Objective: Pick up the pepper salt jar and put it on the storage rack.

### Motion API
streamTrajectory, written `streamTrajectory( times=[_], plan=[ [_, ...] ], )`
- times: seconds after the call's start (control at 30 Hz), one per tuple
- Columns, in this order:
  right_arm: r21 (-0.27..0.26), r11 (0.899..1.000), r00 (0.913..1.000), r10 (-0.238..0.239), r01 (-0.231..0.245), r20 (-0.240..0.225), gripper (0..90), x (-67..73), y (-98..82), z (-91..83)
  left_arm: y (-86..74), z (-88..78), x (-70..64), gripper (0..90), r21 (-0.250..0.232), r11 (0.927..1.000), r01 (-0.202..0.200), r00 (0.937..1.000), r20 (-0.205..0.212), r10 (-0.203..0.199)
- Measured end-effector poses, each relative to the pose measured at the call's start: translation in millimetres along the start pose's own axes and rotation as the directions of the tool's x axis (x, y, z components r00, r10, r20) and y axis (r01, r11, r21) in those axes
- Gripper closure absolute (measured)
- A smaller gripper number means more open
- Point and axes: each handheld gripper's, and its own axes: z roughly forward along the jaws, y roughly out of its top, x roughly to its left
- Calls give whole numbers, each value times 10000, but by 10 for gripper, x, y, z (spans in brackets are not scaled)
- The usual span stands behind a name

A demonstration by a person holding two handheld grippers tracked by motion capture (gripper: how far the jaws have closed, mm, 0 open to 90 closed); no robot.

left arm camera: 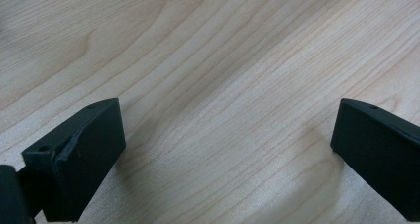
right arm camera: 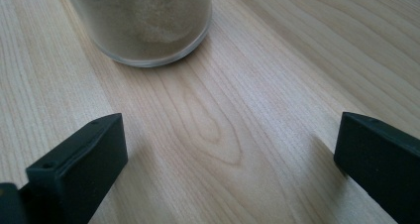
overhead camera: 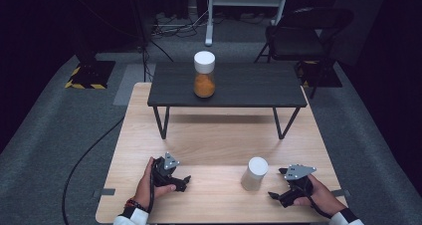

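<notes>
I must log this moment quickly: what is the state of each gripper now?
Left gripper: open, holding nothing, over bare wood.
Right gripper: open, holding nothing; the white-lidded jar stands ahead of its jaws, untouched.

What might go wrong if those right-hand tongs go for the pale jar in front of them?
1. The pale jar is tall and narrow; a nudge from one jaw of the open right tongs might tip it over on the wooden table.
2. It looks like smooth glass in the right gripper view, so a weak squeeze might let it slip.
</notes>
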Motion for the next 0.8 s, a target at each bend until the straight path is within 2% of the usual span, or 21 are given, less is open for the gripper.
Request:
streamTrajectory(
  times=[0.2,0.3,0.43,0.57,0.63,0.8],
  plan=[
    [78,10000,10000,-27,27,14,12,-7,28,-21,-5,-7,-6,3,8,10000,7,10000,-9,-7],
    [-363,9993,9998,110,-115,-151,13,-14,4,-47,-5,-8,-8,3,13,10000,4,10000,-21,-4],
    [-843,9964,9994,68,-96,-339,14,11,3,-91,-5,-6,-6,3,7,10000,12,10000,-9,-12],
    [-1463,9885,9989,334,-381,-340,11,45,-1,-140,-6,-6,-8,3,0,10000,24,10000,-11,-24],
    [-1646,9853,9982,391,-460,-449,11,43,3,-149,-6,-6,-7,3,0,10000,22,10000,-10,-22],
    [-2006,9782,9982,475,-540,-370,12,76,38,-175,-6,-6,-8,3,2,10000,22,10000,-11,-22]
  ],
)
